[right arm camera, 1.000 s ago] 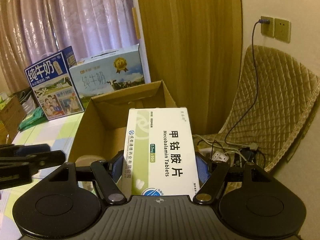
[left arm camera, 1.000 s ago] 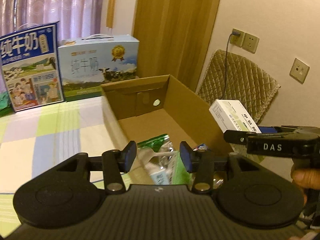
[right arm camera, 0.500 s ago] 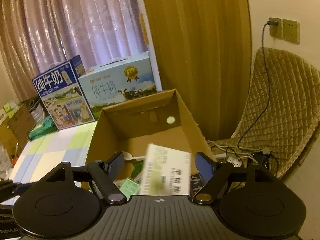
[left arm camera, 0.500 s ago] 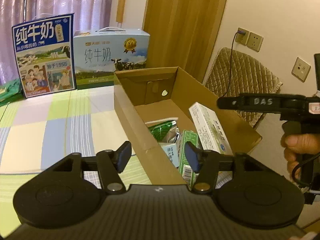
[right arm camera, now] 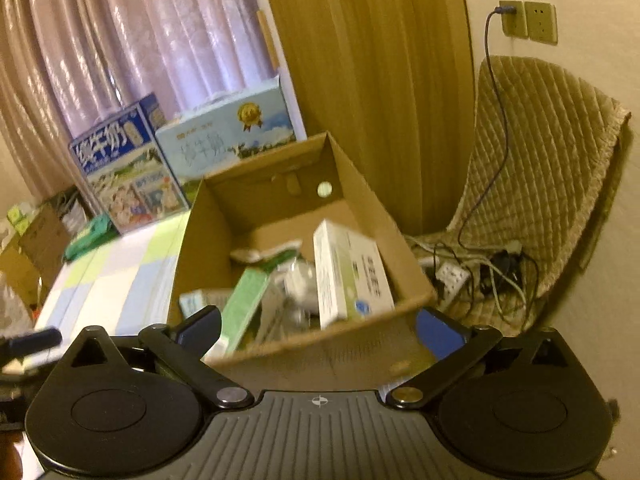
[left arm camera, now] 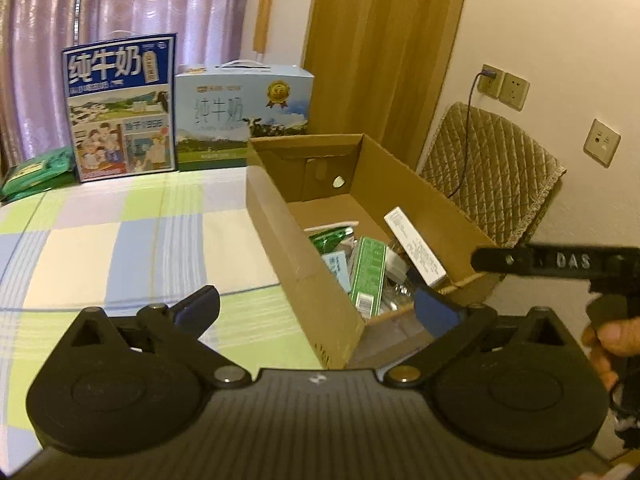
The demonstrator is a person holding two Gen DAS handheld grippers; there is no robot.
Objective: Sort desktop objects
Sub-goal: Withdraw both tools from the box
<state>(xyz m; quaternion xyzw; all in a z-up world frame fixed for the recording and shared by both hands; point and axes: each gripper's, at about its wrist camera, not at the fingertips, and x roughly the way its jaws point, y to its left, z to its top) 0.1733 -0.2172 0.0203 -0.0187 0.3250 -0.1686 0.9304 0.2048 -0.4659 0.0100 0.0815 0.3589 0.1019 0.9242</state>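
An open cardboard box stands at the right edge of the checked tablecloth. Inside lie a white medicine box, leaning against the right wall, a green carton and several packets. My left gripper is open and holds nothing, in front of the box's near corner. My right gripper is open too, empty, just short of the box's near wall. In the left wrist view the right gripper's body shows as a black tool held by a hand.
Two milk cartons stand at the table's far edge, with a green bag to their left. Right of the box sit a quilted chair, a cable and power strip, and wall sockets.
My right gripper opened and let go of the white medicine box, which dropped into the cardboard box. Both grippers have pulled back from the box, and the left one opened wider.
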